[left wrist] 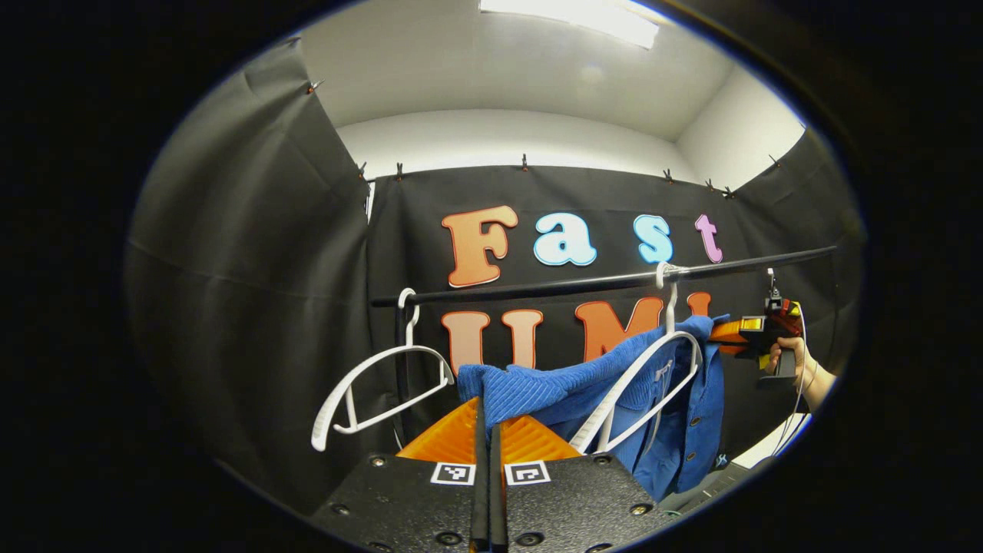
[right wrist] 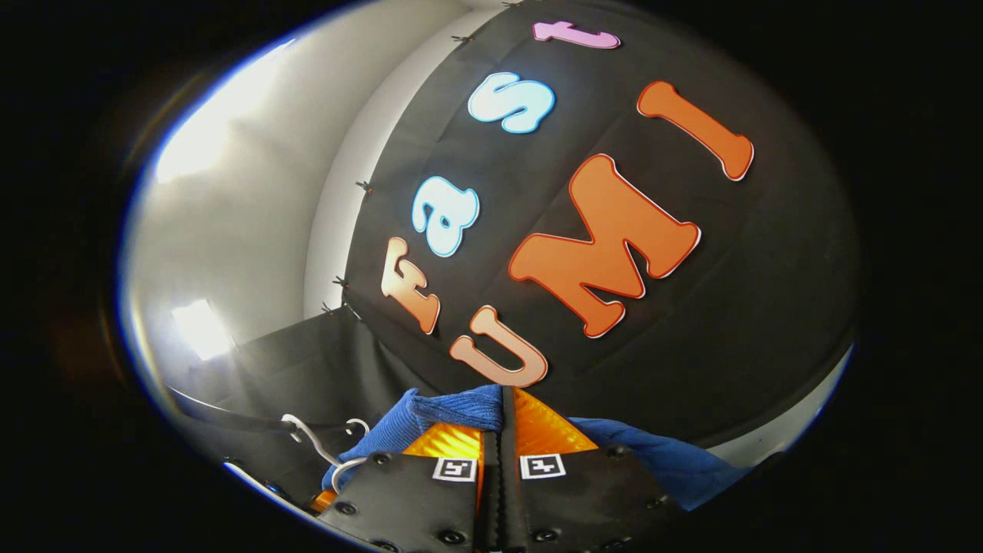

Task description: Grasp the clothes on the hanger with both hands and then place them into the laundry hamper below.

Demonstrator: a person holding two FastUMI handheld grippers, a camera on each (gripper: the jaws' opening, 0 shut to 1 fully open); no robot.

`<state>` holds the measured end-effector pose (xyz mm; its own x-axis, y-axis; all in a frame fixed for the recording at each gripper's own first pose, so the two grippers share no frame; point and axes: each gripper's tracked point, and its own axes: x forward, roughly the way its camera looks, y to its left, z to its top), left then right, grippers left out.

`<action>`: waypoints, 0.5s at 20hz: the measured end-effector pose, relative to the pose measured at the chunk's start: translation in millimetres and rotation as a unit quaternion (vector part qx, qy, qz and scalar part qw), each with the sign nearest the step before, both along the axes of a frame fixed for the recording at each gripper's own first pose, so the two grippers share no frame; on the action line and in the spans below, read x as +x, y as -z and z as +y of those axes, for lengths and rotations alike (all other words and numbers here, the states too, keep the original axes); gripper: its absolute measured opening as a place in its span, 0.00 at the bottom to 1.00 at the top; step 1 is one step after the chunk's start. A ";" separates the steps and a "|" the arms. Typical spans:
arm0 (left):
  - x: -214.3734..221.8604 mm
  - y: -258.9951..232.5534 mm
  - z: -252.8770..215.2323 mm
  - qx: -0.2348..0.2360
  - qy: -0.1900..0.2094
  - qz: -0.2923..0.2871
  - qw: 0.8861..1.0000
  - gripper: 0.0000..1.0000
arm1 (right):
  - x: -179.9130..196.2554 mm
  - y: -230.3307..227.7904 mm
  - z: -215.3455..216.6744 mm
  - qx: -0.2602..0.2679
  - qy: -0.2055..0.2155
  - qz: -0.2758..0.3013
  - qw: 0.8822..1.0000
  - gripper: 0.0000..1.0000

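A blue ribbed garment (left wrist: 553, 392) with buttons hangs on a white hanger (left wrist: 641, 376) from the black rail (left wrist: 584, 285). My left gripper (left wrist: 485, 405) is shut on the garment's left shoulder, its fingers pressed together with cloth at the tips. In the same view, far right, my right gripper (left wrist: 729, 331) pinches the garment's other shoulder, held by a hand (left wrist: 799, 365). The right gripper view is tilted. There my right gripper (right wrist: 503, 398) is shut on a fold of the blue garment (right wrist: 449, 411), which spreads to both sides of its fingers.
An empty white hanger (left wrist: 376, 384) hangs on the rail to the left of the garment. White hanger hooks (right wrist: 307, 438) and the rail (right wrist: 223, 419) show low left in the right gripper view. Black cloth walls close in behind and to the left.
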<state>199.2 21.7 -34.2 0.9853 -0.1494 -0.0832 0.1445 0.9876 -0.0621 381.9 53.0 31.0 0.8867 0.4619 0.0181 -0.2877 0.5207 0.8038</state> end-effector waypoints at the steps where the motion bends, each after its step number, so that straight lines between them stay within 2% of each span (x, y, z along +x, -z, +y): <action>1: 0.1 4.8 0.4 -0.004 0.000 0.003 1.000 0.01 | 1.6 5.6 -0.5 0.002 0.000 0.007 1.000 0.07; 5: -0.3 23.3 -1.1 -0.006 0.003 0.018 1.000 0.01 | 12.2 27.9 1.5 -0.005 0.005 0.023 1.000 0.07; 10: -8.2 51.2 12.1 -0.013 -0.004 0.041 0.999 0.01 | 6.2 66.4 16.6 -0.008 -0.016 0.052 0.998 0.07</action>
